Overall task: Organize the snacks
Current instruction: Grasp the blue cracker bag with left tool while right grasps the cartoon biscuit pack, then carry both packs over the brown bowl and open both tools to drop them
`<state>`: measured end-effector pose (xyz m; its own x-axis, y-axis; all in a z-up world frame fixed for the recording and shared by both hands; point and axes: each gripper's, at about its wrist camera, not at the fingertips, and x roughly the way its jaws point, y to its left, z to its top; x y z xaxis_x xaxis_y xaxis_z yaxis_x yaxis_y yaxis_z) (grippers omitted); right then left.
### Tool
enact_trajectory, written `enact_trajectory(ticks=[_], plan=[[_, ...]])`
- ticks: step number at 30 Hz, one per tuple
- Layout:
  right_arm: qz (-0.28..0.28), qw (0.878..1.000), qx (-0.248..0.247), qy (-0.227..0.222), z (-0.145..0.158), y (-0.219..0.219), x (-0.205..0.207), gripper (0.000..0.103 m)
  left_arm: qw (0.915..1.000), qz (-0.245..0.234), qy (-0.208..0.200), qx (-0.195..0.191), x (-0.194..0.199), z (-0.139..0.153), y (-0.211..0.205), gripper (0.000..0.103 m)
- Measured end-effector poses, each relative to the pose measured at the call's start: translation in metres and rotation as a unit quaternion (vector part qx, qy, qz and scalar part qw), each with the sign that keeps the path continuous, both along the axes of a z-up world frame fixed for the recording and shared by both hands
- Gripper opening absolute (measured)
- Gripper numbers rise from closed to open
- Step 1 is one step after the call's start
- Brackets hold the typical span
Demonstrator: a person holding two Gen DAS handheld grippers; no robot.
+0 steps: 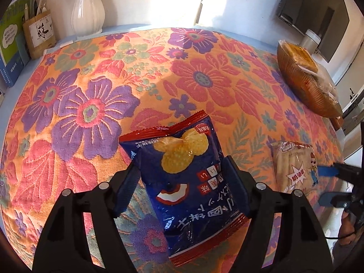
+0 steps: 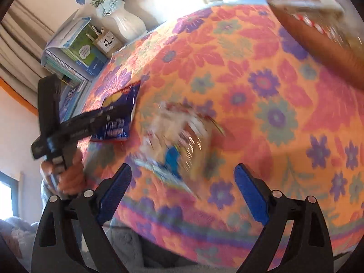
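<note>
- Left wrist view: my left gripper (image 1: 179, 182) is clenched on a glossy dark-blue snack bag with red crimped ends (image 1: 182, 182), one blue-padded finger pressing each side of it. The bag is tilted, printed with golden round crackers, above the orange cloth with pink and purple flowers (image 1: 113, 79) that covers the table.
- To the right on the cloth lies a clear packet of pale biscuit sticks (image 1: 295, 168). My right gripper (image 1: 327, 183) reaches in from the right edge, its blue pad tips just beside that packet.
- Far right, at the back, a brown woven basket (image 1: 302, 91) holds wrapped snacks. At the back left stand a white ribbed vase (image 1: 87, 9), a wooden pen holder (image 1: 41, 34) and a stack of books (image 1: 10, 38).
- Right wrist view: my right gripper's fingers are spread wide apart, holding nothing. The biscuit packet lies ahead of them, heavily blurred. At the left, a hand (image 2: 68, 177) grips my left gripper's black handle, with the blue bag held beyond it. The basket sits blurred at top right.
</note>
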<state>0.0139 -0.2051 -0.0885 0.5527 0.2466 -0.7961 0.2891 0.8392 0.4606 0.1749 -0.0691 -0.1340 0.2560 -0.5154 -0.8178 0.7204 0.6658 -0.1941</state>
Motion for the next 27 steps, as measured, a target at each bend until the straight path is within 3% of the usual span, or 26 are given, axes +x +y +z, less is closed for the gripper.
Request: enact_trajectory(ticks=[1,6,11,13,14,18,21,27], plan=[[-0.001,1.0,0.006,0.012,-0.006,0.001,0.006,0.09,1.0,0.0,0.001,-0.001,-0.001,0.0,0.002,0.073],[-0.007,0.996,-0.08,0.038,-0.02,0.019,0.049,0.092,1.0,0.003,-0.005,0.004,-0.005,0.001,0.013,0.075],[-0.022,0.988,-0.144,0.051,-0.027,0.036,0.054,0.092,0.9999,0.008,-0.003,0.009,-0.007,0.0,0.014,0.081],[-0.032,0.982,-0.179,0.051,-0.028,0.04,0.046,0.084,0.9997,0.012,-0.011,0.02,-0.008,-0.001,0.009,0.08],[-0.032,0.979,-0.195,0.051,-0.028,0.041,0.045,0.072,0.9991,0.015,-0.022,0.032,-0.011,-0.002,0.006,0.08],[-0.031,0.981,-0.189,0.035,-0.025,0.037,0.029,0.062,0.9968,0.012,-0.055,0.058,-0.023,0.001,-0.001,0.059],[-0.038,0.984,-0.174,0.017,-0.017,0.028,0.017,0.061,0.9941,0.012,-0.081,0.071,-0.032,0.008,-0.007,0.054],[-0.083,0.978,-0.188,-0.043,0.033,-0.006,-0.028,0.061,0.9972,-0.01,-0.071,0.018,-0.041,0.041,-0.022,0.054]])
